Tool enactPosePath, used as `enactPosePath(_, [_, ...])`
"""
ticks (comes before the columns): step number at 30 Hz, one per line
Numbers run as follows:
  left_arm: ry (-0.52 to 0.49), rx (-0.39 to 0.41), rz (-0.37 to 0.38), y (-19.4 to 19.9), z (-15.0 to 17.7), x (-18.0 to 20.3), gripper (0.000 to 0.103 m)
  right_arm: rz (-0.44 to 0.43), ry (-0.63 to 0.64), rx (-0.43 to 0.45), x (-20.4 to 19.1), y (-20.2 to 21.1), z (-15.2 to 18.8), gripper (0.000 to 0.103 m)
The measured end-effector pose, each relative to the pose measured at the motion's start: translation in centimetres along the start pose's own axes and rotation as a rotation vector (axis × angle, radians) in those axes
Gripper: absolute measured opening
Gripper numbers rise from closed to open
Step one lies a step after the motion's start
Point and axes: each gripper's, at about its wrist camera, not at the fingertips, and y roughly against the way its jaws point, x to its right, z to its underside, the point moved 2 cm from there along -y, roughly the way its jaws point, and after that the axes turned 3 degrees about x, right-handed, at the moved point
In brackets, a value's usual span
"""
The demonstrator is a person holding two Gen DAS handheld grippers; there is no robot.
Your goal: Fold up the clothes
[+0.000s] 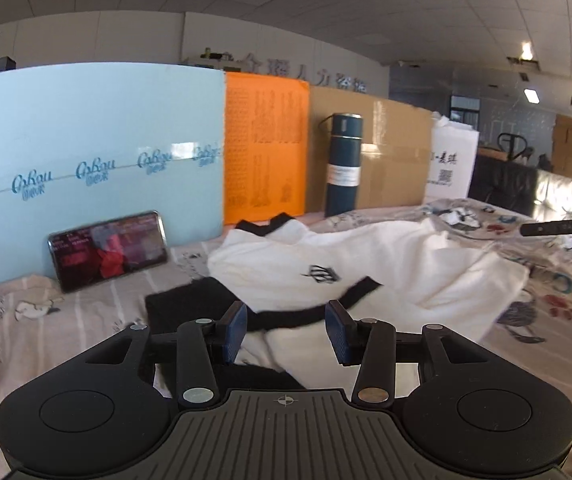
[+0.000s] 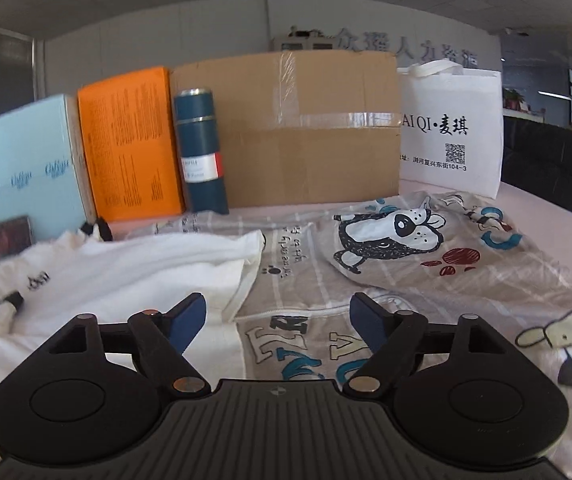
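White shirt (image 1: 365, 256) lies rumpled on bed (image 2: 293, 280), dead ahead of left gripper (image 1: 286, 330), nearer arm. Right gripper (image 2: 278, 320) sits off shirt's right edge. Both gape wide, holding nothing.

A white shirt (image 1: 385, 264) with black trim is lying crumpled, seemingly partly folded, on the patterned bedsheet (image 2: 405, 280).

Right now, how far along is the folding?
Done: nothing looks folded. The white shirt lies rumpled on the printed sheet, black trim showing. In hand: nothing; left tongs and right tongs both hang open and empty, above the cloth. Left: the whole fold.
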Motion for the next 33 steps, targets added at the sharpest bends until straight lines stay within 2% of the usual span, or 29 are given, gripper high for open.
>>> enactPosePath(3, [0.001, -0.074, 0.021, 0.1, 1.8, 1.7, 0.043, -0.015, -0.100, -0.010, -0.6, 1.5, 0.8, 0.081])
enactPosePath(4, [0.002, -0.097, 0.013, -0.2, 2.3, 1.8, 0.035, -0.016, -0.120, -0.023, -0.9, 1.7, 1.2, 0.081])
enactPosePath(5, [0.003, -0.120, 0.006, -0.4, 2.8, 2.0, 0.017, -0.016, -0.140, -0.036, -1.1, 2.0, 1.5, 0.081])
enactPosePath(6, [0.007, -0.122, 0.001, -0.5, 3.0, 1.9, 0.008, -0.016, -0.161, -0.049, -1.4, 2.2, 1.8, 0.081])
enactPosePath(7, [0.012, -0.115, -0.003, -0.4, 3.0, 1.8, 0.005, -0.016, -0.181, -0.062, -1.6, 2.5, 2.1, 0.081])
enactPosePath(9, [0.002, -0.056, -0.005, 0.4, 2.4, 1.5, 0.004, -0.017, -0.221, -0.088, -2.1, 2.9, 2.8, 0.081])
enactPosePath(11, [-0.034, -0.033, -0.023, 1.2, 1.7, 1.2, 0.004, -0.017, -0.261, -0.114, -2.6, 3.4, 3.4, 0.081])
enactPosePath(13, [-0.072, -0.070, -0.026, 1.2, 1.9, 1.0, 0.005, -0.011, -0.295, -0.132, -2.4, 3.6, 3.9, 0.081])
enactPosePath(16, [-0.146, -0.170, -0.049, 0.5, 3.3, 1.3, 0.012, 0.002, -0.326, -0.155, -2.2, 3.6, 4.3, 0.081])
enactPosePath(17, [-0.156, -0.174, -0.053, 0.7, 3.6, 1.3, 0.015, 0.002, -0.333, -0.164, -2.2, 3.6, 4.4, 0.081])
enactPosePath(19, [-0.160, -0.136, -0.082, 1.8, 3.5, 1.3, 0.021, -0.007, -0.351, -0.172, -2.2, 3.7, 4.6, 0.081])
enactPosePath(20, [-0.162, -0.115, -0.099, 2.3, 3.4, 1.2, 0.028, -0.016, -0.365, -0.174, -2.2, 3.7, 4.6, 0.081])
enactPosePath(22, [-0.199, -0.077, -0.165, 3.4, 3.2, 1.4, 0.036, -0.033, -0.399, -0.180, -2.0, 3.7, 4.7, 0.081])
enactPosePath(25, [-0.331, -0.086, -0.161, 2.6, 3.6, 3.1, 0.043, -0.065, -0.465, -0.195, -1.8, 3.2, 4.8, 0.081])
enactPosePath(26, [-0.378, -0.091, -0.155, 2.3, 3.7, 3.6, 0.053, -0.070, -0.485, -0.201, -1.7, 3.0, 4.9, 0.081])
enactPosePath(28, [-0.471, -0.102, -0.144, 1.6, 4.1, 4.8, 0.064, -0.066, -0.524, -0.208, -1.4, 2.3, 5.1, 0.081])
enactPosePath(33, [-0.704, -0.128, -0.114, -0.1, 4.9, 7.7, 0.064, -0.058, -0.593, -0.187, -1.2, 1.0, 5.0, 0.081])
